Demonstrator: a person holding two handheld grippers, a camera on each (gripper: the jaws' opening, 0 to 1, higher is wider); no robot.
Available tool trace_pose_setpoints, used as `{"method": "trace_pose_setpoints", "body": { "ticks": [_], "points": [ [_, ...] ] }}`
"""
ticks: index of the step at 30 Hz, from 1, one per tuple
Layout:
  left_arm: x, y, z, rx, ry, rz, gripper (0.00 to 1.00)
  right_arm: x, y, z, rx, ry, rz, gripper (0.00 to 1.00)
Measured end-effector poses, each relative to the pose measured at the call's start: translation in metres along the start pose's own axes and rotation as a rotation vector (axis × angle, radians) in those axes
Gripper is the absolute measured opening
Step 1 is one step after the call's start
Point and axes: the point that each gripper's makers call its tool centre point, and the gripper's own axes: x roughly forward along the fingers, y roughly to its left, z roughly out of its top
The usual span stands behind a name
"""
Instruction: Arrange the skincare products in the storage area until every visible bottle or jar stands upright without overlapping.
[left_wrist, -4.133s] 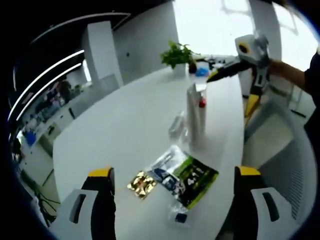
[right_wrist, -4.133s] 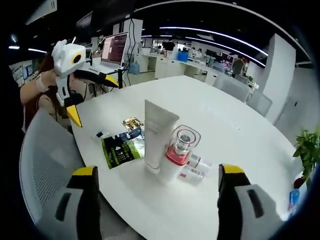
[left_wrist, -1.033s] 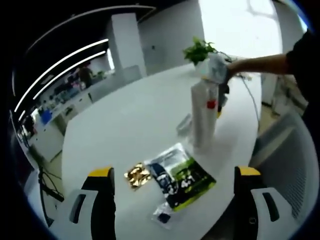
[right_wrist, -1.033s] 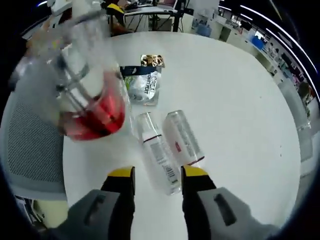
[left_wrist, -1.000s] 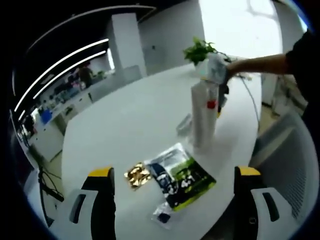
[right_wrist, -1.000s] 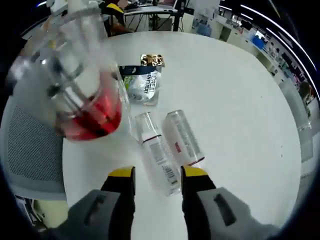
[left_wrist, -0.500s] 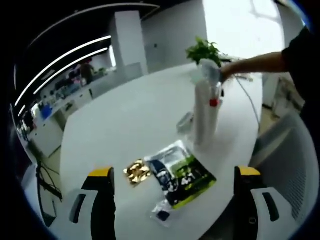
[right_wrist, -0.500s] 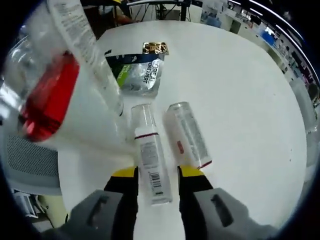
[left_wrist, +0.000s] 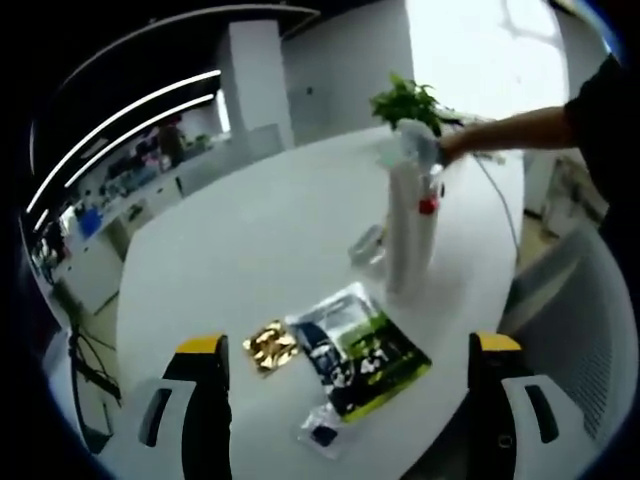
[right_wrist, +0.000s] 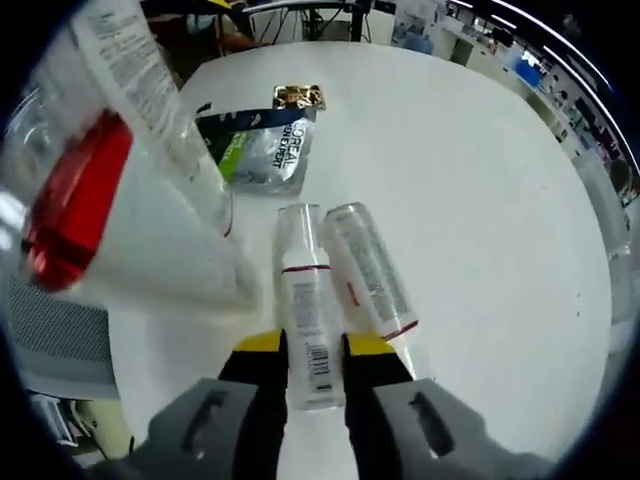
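While the left gripper (left_wrist: 345, 360) hangs with its fingers spread wide and holding nothing above the counter (left_wrist: 260, 240), the right gripper (right_wrist: 315, 352) has its fingers closed in on the base of a clear lying bottle (right_wrist: 308, 320). A second lying bottle (right_wrist: 368, 270) sits just beside it. The white tube (left_wrist: 404, 228) and the red-capped bottle (left_wrist: 428, 200) stand together near the counter's edge; green sachet (left_wrist: 365, 350) and gold packet (left_wrist: 265, 347) lie flat nearby.
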Motion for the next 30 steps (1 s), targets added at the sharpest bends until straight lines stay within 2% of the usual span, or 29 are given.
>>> {"method": "trace_pose_setpoints", "body": {
  "ticks": [2,4,10,13,17,19,21,24,26,30],
  "points": [
    [0.001,0.001,0.001,0.004,-0.002,-0.001,0.97,0.0,0.002,0.0,0.01,-0.01,-0.005,0.2],
    [0.001,0.002,0.003,0.004,-0.007,0.0,0.97,-0.001,0.005,0.0,0.062,-0.034,0.007,0.19],
    [0.0,0.0,0.006,0.007,-0.014,-0.001,0.97,-0.006,0.017,-0.009,0.095,-0.075,0.026,0.18],
    [0.0,-0.002,0.007,0.007,-0.017,-0.007,0.97,-0.009,0.013,-0.014,0.146,-0.082,-0.018,0.18],
    [0.001,-0.005,0.008,0.013,-0.019,-0.011,0.97,-0.019,0.007,-0.017,0.213,-0.143,-0.051,0.18],
    [0.001,-0.008,0.009,0.015,-0.021,-0.013,0.97,-0.023,0.009,-0.022,0.218,-0.137,-0.05,0.18],
    [0.002,-0.009,0.012,0.019,-0.026,-0.007,0.97,-0.026,0.007,-0.026,0.232,-0.14,-0.089,0.18],
    [0.002,-0.011,0.014,0.02,-0.033,-0.009,0.97,-0.032,0.007,-0.026,0.274,-0.193,-0.112,0.18],
    [0.002,-0.013,0.014,0.023,-0.036,-0.012,0.97,-0.039,0.007,-0.029,0.289,-0.207,-0.15,0.18],
    [0.002,-0.014,0.015,0.023,-0.039,-0.015,0.97,-0.047,0.007,-0.032,0.321,-0.238,-0.175,0.18]
  ]
}}
